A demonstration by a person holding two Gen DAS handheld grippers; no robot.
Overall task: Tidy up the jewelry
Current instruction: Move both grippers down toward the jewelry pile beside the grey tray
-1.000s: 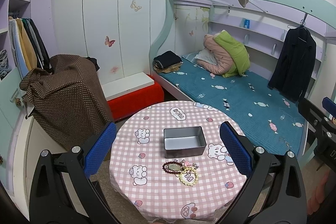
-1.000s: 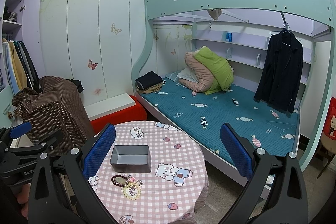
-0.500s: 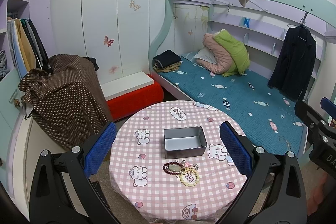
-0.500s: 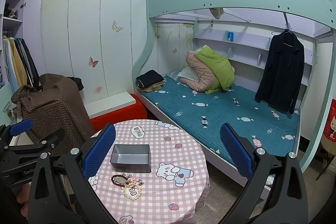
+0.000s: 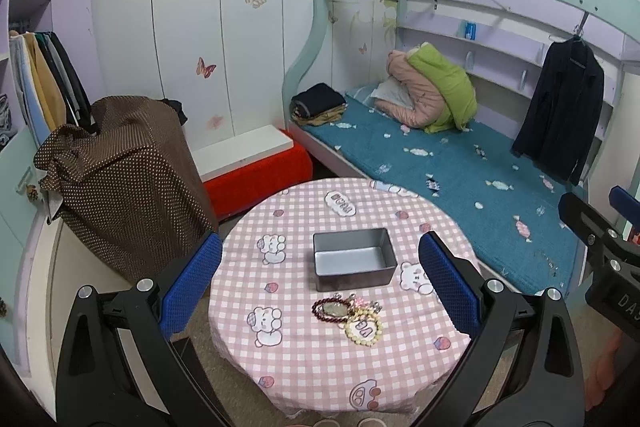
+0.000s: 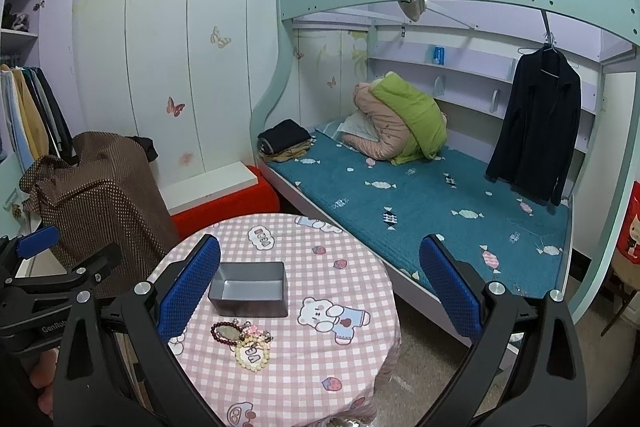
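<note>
Little has been changed since 1 second ago: both the left gripper (image 5: 320,283) and right gripper (image 6: 320,283) are held wide and empty, while the jewelry (image 5: 348,315) is left untouched beside the empty tray (image 5: 354,261).

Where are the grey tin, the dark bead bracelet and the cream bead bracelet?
grey tin (image 5: 354,254): left wrist view, on its inner floor.
dark bead bracelet (image 5: 318,307): left wrist view, on the left arc of its beads.
cream bead bracelet (image 5: 362,339): left wrist view, on the lower arc of its beads.
</note>
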